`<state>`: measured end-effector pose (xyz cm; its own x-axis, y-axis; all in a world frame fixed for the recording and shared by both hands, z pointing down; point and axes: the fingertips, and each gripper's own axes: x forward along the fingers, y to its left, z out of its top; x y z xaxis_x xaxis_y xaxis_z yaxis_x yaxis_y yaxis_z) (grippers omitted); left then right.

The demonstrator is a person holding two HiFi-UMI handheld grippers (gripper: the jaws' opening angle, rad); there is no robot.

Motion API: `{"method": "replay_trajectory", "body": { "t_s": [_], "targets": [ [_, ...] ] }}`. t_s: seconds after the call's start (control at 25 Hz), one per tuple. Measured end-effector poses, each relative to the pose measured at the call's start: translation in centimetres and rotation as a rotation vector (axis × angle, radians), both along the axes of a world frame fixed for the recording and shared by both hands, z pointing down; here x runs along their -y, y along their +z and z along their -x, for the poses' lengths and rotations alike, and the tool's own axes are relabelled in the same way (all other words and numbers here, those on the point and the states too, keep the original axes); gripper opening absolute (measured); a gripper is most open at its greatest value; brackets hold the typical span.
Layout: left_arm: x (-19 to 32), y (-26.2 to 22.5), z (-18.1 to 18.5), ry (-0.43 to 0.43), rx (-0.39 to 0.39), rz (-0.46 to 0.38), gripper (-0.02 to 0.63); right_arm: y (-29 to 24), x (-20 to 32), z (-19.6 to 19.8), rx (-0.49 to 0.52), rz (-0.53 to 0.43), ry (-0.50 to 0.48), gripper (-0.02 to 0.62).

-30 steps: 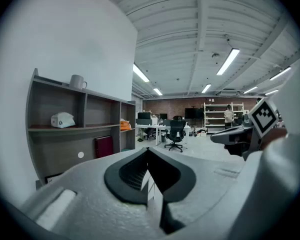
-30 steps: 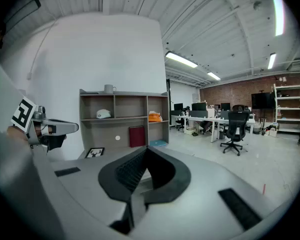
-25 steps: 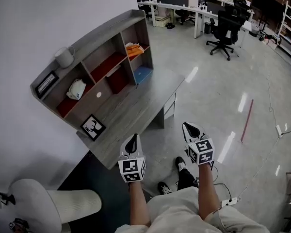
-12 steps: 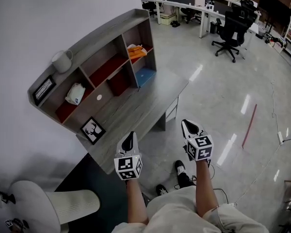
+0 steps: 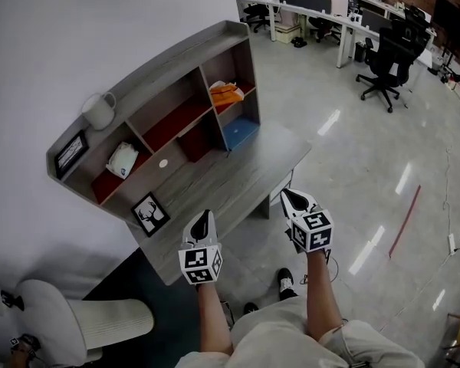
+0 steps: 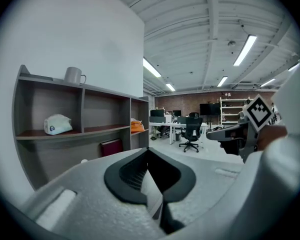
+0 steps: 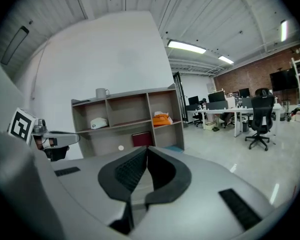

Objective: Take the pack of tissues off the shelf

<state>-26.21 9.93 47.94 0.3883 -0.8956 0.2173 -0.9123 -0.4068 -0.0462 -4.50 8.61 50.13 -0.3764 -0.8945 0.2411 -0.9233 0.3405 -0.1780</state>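
Facing the desk (image 5: 215, 186), you hold left gripper (image 5: 203, 225) and right gripper (image 5: 295, 202) closed and empty, probably for carrying; the pack of tissues (image 5: 123, 159) sits at ten o'clock, in the left cubby of the shelf (image 5: 172, 60).

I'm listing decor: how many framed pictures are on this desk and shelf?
2: a framed picture on the shelf top, left of the mug; a deer picture on the desk below. Others may be hidden.

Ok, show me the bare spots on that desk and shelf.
Bare: grey wooden desk top from the framed deer picture to its right end, and the red-floored middle shelf bay between white tissue pack and orange bundle. Crowded: shelf top's left end, white mug beside black frame.
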Motion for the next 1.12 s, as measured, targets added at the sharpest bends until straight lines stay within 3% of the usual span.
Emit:
{"method": "replay_trajectory", "body": {
  "t_s": [0.48,0.76,1.12],
  "targets": [
    [5.7,0.0,-5.1,-0.064,-0.014,-0.009,0.009,-0.5,7.0,-7.7,0.022,-0.022,0.001,0.017],
    [5.5,1.5,-7.8,-0.067,0.018,0.005,0.009,0.8,7.4,-10.4,0.035,-0.006,-0.026,0.017],
    [5.4,1.3,-8.0,-0.091,0.008,-0.011,0.009,1.4,7.2,-11.3,0.034,0.001,-0.03,0.017]
  ]
}}
